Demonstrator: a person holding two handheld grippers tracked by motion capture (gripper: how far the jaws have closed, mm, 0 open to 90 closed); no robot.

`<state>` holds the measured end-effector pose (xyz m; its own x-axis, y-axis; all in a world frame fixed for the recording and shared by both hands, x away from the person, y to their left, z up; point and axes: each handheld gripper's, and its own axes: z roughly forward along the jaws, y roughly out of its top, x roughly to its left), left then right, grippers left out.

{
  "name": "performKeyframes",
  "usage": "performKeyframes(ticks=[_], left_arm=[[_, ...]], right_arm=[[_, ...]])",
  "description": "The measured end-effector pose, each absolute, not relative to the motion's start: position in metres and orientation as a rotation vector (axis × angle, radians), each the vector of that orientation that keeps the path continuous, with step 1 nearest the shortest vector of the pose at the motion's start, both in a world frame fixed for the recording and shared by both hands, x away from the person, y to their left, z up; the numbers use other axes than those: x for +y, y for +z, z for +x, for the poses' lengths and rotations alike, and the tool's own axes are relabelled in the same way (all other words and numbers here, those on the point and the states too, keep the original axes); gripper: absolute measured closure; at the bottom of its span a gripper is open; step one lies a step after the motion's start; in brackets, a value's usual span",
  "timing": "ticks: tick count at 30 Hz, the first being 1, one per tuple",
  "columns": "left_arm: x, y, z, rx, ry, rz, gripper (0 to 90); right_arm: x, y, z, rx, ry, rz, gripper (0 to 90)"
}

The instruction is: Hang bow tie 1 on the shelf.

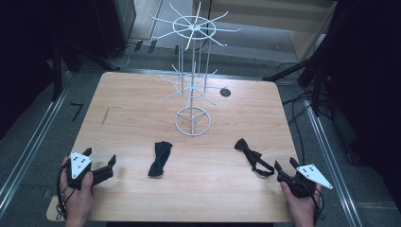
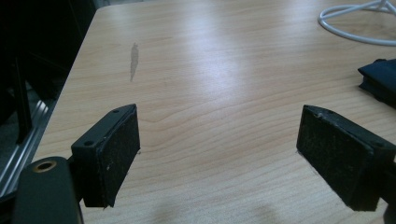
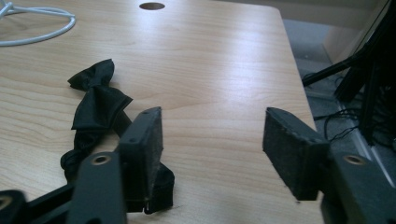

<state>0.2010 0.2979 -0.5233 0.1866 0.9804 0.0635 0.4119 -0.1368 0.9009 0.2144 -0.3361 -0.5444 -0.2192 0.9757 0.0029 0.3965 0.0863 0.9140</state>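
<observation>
Both grippers rest low at the near edge of the bench point(image 1: 132, 104). My left gripper point(image 1: 100, 163) has jaws spread, nothing between them. My right gripper point(image 1: 285, 166) likewise has jaws spread and empty, with one bow tie point(image 1: 253, 156) lying just beside it. A second bow tie point(image 1: 160, 158) lies mid-bench, before the white wire rack point(image 1: 192, 113).

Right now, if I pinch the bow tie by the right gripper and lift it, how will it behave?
The bow tie with the strap looks like soft cloth, so it will probably sag and fold. Its loose strap lies curled on the table, so it would likely dangle. It seems light, unlikely to roll.
</observation>
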Motion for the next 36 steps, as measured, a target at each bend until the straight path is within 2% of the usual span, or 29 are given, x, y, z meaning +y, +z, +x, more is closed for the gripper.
performKeyframes(ticks=[11, 21, 25, 31, 35, 36], left_arm=[[0.298, -0.523, 0.199, 1.329, 0.914, 1.676, 14.6], [0.296, -0.523, 0.197, 1.308, 0.922, 1.687, 14.6], [0.297, -0.523, 0.198, 1.311, 0.903, 1.698, 14.7], [0.292, -0.523, 0.196, 1.295, 0.906, 1.722, 14.9], [0.288, -0.52, 0.196, 1.293, 0.831, 1.708, 15.1], [0.281, -0.518, 0.197, 1.302, 0.805, 1.695, 15.1]], right_arm=[[-0.323, -0.534, 0.215, 1.682, 1.154, 1.411, 48.0], [-0.258, -0.521, 0.215, 1.733, 1.17, 1.365, 48.7], [-0.231, -0.517, 0.218, 1.786, 1.217, 1.355, 55.5], [-0.197, -0.517, 0.219, 1.863, 1.261, 1.323, 58.3], [-0.168, -0.519, 0.217, 1.917, 1.233, 1.24, 60.4], [-0.16, -0.52, 0.218, 1.937, 1.244, 1.217, 64.5]])
